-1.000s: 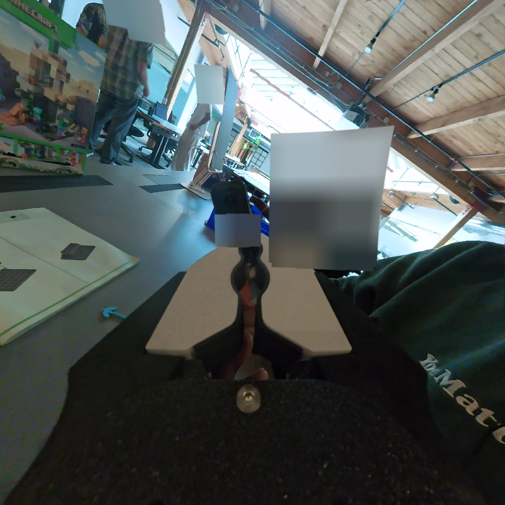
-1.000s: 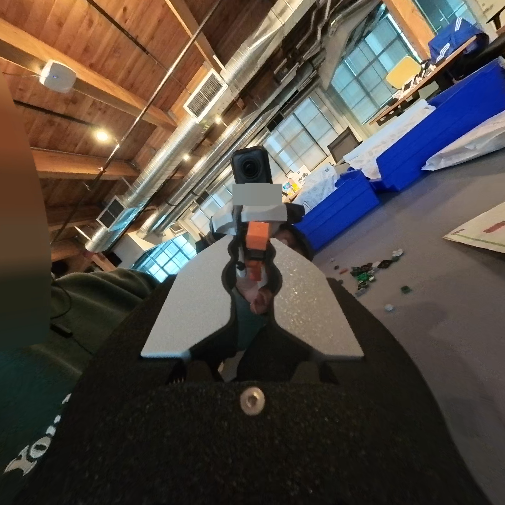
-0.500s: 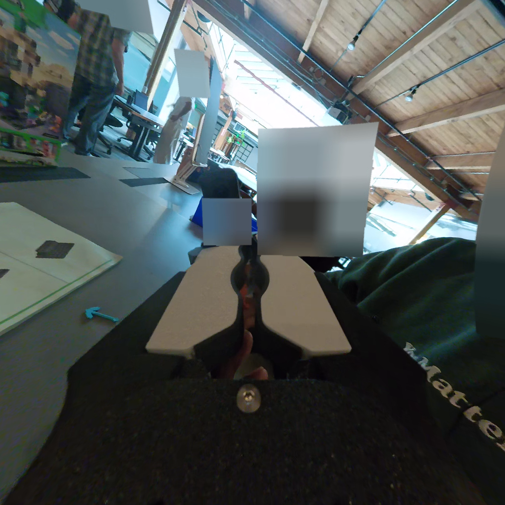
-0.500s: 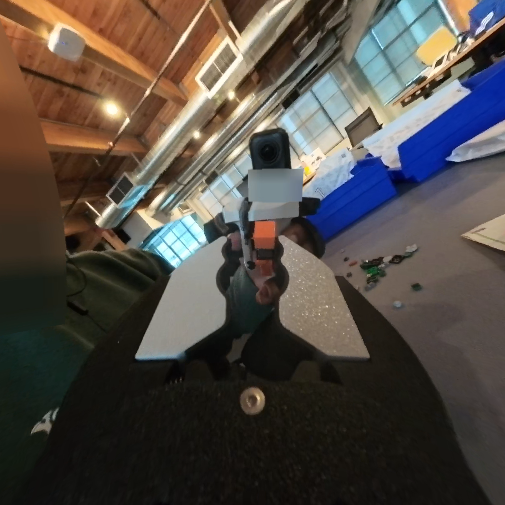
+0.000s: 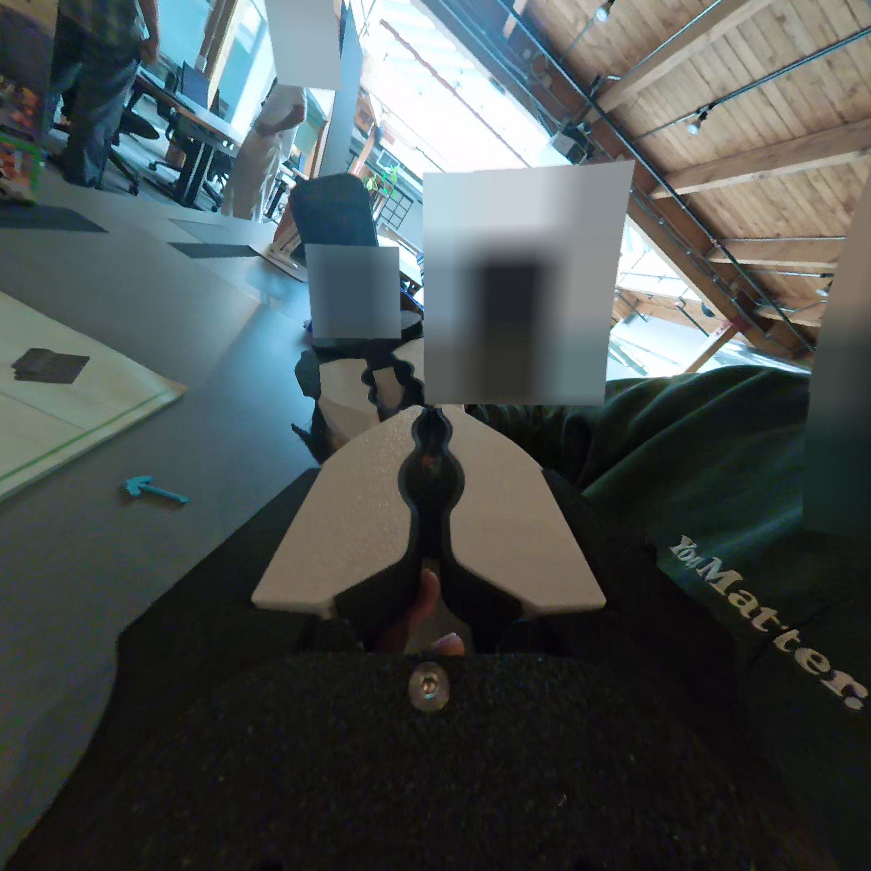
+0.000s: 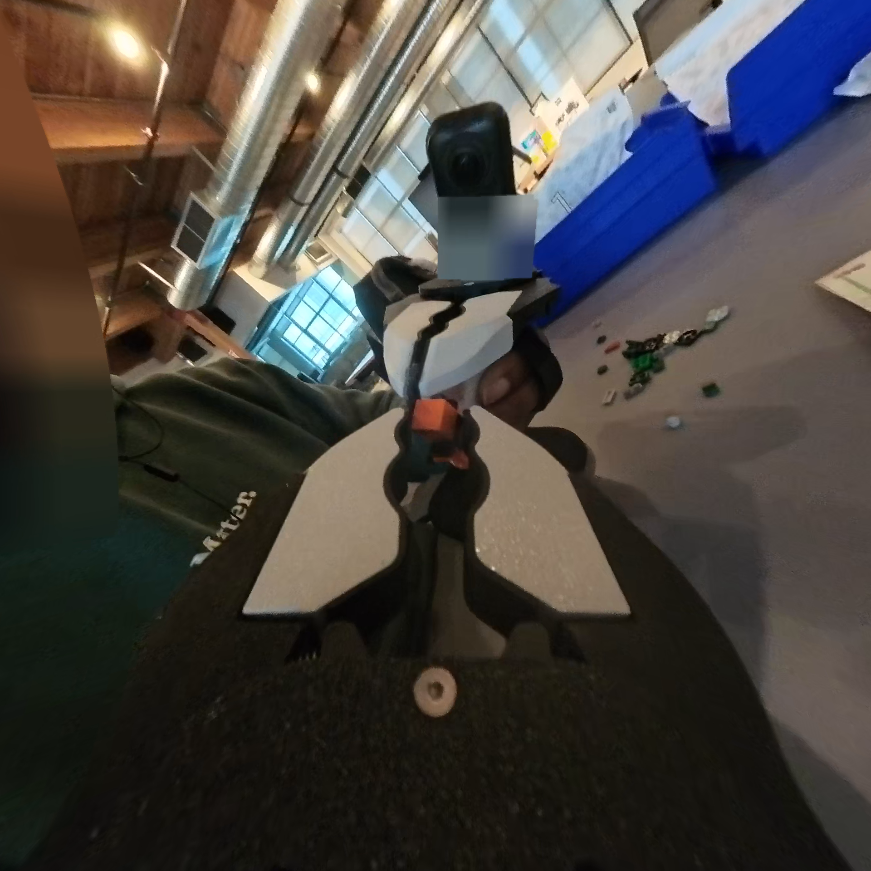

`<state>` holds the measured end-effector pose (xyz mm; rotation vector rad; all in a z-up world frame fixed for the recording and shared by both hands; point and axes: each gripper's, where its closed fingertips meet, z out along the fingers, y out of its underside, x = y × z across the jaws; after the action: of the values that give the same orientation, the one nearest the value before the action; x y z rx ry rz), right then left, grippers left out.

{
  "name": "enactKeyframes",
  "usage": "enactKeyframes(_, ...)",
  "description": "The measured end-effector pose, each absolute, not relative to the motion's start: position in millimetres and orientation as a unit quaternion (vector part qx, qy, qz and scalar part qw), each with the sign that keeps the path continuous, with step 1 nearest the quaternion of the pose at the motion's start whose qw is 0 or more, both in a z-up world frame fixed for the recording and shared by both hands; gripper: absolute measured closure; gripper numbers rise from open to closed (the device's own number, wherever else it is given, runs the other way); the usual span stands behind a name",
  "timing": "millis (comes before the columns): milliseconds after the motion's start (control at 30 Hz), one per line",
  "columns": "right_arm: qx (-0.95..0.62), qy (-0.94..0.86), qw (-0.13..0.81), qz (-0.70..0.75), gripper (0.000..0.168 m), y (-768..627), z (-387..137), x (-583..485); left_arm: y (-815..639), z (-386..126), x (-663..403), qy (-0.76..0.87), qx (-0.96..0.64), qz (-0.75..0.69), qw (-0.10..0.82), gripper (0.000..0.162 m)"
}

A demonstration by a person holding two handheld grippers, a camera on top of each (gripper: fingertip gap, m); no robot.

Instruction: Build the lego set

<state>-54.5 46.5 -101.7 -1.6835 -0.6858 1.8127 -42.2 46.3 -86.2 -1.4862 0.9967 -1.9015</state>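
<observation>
My right gripper (image 6: 433, 417) is shut on a small orange and teal lego assembly (image 6: 431, 417), held up in the air above the table. My left gripper (image 6: 409, 391) faces it from just beyond, jaws together, its tip down against the orange block. In the left wrist view my left gripper (image 5: 431, 414) is shut. A small reddish bit (image 5: 429, 459) shows in its gap, and I cannot tell what it is. The right gripper (image 5: 372, 391) sits just past its tip, to the left.
Several loose lego pieces (image 6: 660, 349) lie on the grey table (image 6: 707, 471) to the right. Blue bins (image 6: 636, 188) stand behind them. An instruction booklet (image 5: 70, 400) and a teal pickaxe piece (image 5: 155, 490) lie to the left. The person's green sweatshirt (image 5: 707, 471) is close by. Left and right tips are no more than a few centimetres apart.
The two grippers have come closer and turned against each other. The left gripper now looms larger and tilted over the orange block. The right gripper has shifted left in the left wrist view.
</observation>
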Motion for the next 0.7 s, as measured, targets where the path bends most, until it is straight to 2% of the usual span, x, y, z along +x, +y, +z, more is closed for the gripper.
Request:
enactKeyframes(467, -0.628, -0.322, 0.134, 0.696, 0.151, 21, -112, -55, 25, -95, -44, 0.391, -0.524, -0.735, 0.181, 0.159)
enactKeyframes(700, -0.609, -0.358, 0.092, 0.702, 0.152, 2, -112, -59, 5, -94, -50, 0.423, -0.491, -0.748, 0.142, 0.16)
